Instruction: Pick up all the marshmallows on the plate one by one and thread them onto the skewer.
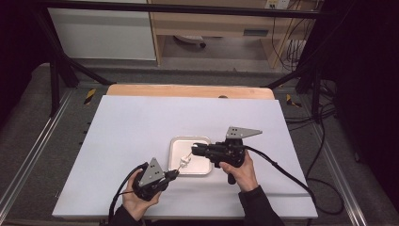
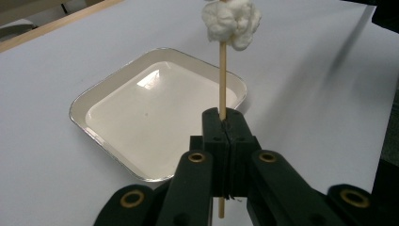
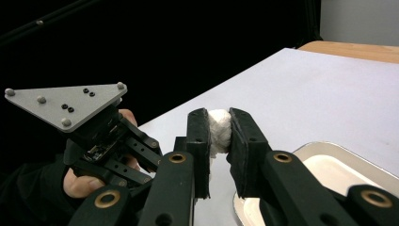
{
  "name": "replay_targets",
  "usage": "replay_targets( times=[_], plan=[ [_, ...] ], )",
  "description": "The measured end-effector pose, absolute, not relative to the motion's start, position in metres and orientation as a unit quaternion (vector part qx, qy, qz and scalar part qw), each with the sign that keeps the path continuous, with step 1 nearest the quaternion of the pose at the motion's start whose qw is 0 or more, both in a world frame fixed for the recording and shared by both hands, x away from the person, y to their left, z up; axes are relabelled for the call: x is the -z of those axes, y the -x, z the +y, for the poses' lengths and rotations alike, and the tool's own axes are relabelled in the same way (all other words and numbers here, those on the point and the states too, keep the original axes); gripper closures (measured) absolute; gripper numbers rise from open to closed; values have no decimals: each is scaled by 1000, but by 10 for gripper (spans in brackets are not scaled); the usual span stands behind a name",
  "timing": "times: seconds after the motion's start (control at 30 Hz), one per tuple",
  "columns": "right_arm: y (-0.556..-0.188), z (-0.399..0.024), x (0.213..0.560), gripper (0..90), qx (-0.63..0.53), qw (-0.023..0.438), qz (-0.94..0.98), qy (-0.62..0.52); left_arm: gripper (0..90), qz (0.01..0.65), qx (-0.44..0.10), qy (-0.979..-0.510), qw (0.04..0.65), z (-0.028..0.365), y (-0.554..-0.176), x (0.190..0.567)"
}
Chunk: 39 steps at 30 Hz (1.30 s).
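1. I'm running this one remotely and right now I'm holding a thin wooden skewer (image 2: 222, 80) in the left gripper (image 1: 173, 173). Its jaws are clamping fully shut on the stick, low down near its bottom end, so most of it is poking up and out toward the tray (image 1: 177, 143).
2. The fluffy white lump (image 2: 231, 21), marshmallow or cotton by the look of it, is sitting on the far tip of the skewer, hovering over the near left part of the shallow metal tray in the middle of the white bench (image 1: 131, 127).
3. The right gripper (image 1: 194, 150) is coming in from the right, and its jaws are squeezing the white lump (image 3: 219, 129) from both sides. The pads are pressing into it, so I'm calling that a grip.
4. Handling guess: the lump is going to be super light and squishy, so it's probably deforming rather than slipping. I'm gripping it across the middle, gently, since a hard pinch could tear it.
5. The stick looks stiff but thin, so it's likely snapping if I'm bending it sideways. Pulling straight along its length seems safest.
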State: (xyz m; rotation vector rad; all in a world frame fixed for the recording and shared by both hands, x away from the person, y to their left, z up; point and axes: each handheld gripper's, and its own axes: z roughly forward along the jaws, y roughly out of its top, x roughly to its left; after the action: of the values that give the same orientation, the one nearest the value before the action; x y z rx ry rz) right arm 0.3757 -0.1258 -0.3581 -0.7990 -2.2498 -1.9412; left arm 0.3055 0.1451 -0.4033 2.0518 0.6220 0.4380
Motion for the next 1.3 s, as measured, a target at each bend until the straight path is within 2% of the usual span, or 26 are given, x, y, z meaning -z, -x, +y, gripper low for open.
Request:
replay_targets(
  times=[1.3],
  plan=[
    [-369, -120, 363, 822, 636, 45, -731, 243, 890, 250, -197, -827, 464, 143, -302, 402]
  ],
)
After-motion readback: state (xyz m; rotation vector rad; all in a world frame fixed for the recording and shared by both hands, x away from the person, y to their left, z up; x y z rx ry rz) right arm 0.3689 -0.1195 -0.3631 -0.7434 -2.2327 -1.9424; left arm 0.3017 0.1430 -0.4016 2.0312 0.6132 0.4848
